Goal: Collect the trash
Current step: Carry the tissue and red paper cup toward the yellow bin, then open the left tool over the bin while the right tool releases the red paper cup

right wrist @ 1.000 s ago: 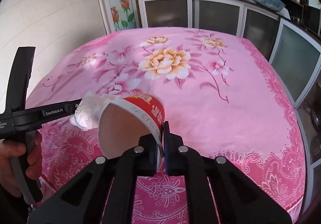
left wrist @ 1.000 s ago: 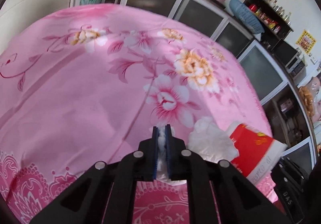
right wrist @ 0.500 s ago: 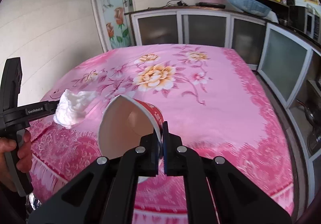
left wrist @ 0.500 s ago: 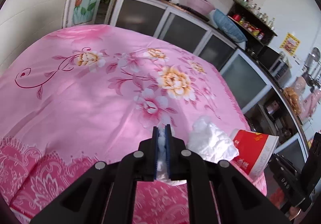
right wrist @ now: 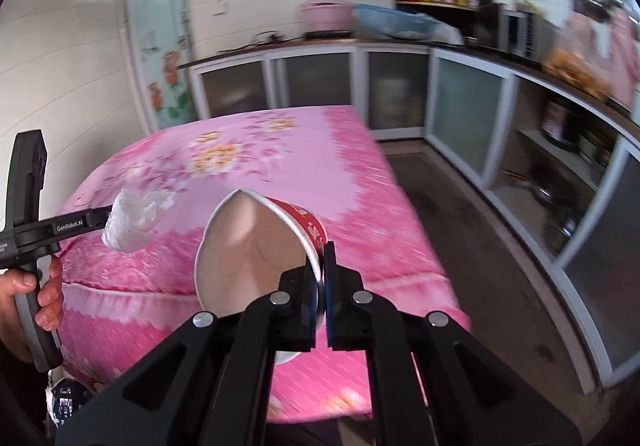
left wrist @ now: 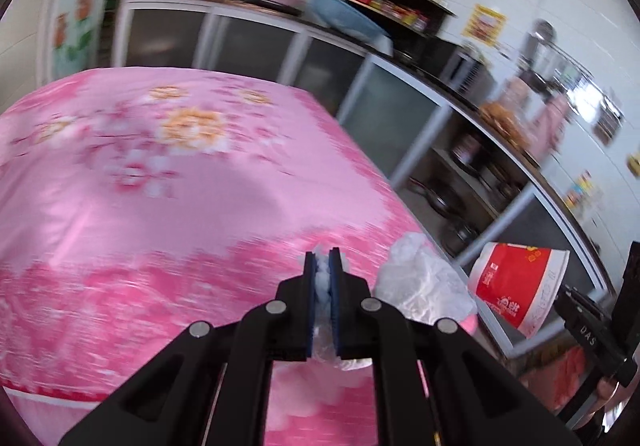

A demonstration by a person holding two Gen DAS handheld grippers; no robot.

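Note:
My left gripper [left wrist: 323,266] is shut on a crumpled white tissue [left wrist: 424,282], which bulges out to the right of the fingers. The right wrist view shows the same tissue [right wrist: 134,220] hanging from the left gripper [right wrist: 107,215] above the table's near edge. My right gripper [right wrist: 321,266] is shut on the rim of a red and white paper cup [right wrist: 256,250], squashed and tilted, its empty mouth facing the camera. In the left wrist view the cup [left wrist: 516,288] hangs in the air at the right, past the table's corner.
A table with a pink flowered cloth [right wrist: 280,170] lies ahead and below. Grey-doored cabinets [right wrist: 320,86] line the back and right walls, with basins and shelves on top. Open dark floor [right wrist: 460,222] runs between table and cabinets. A hand [right wrist: 36,294] holds the left gripper's handle.
Both grippers have pulled back and risen away from the table top, each still holding its item. The views have swung right, and the table's near edge and the floor now show.

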